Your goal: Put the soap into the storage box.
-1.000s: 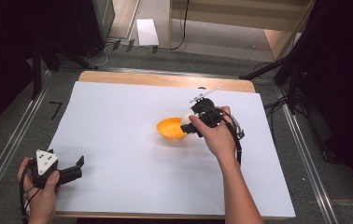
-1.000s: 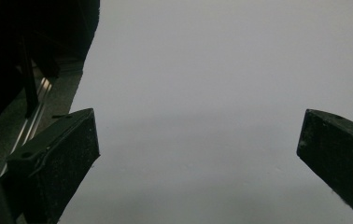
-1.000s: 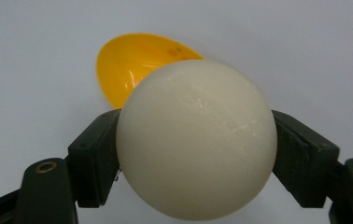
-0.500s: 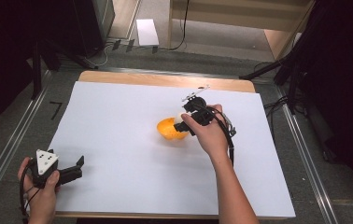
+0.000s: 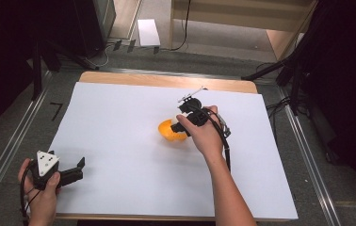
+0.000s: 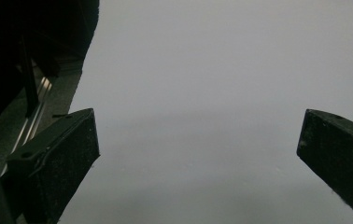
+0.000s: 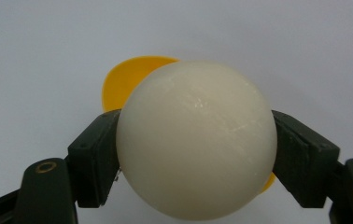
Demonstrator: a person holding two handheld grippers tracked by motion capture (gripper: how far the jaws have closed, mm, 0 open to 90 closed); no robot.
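Observation:
A smooth white ball (image 7: 196, 140) sits clamped between the two black jaws of my right gripper (image 7: 195, 154), which is shut on it. Just behind and under the ball lies a yellow-orange bowl (image 7: 130, 79). In the high view the bowl (image 5: 165, 130) rests near the middle of the white table, and my right gripper (image 5: 180, 127) hangs over its right side, partly covering it. My left gripper (image 5: 78, 169) rests at the table's near left corner. Its jaws stand wide open over bare white surface (image 6: 198, 144) with nothing between them.
The white sheet (image 5: 119, 117) covers the table, with a wooden strip (image 5: 166, 81) along the far edge. Metal rails (image 5: 6, 155) run down both sides. Dark stands and cables stand beyond the right edge (image 5: 298, 84).
My right hand has shifted a little left and down with the ball, so it now covers more of the bowl. The left hand has stayed put.

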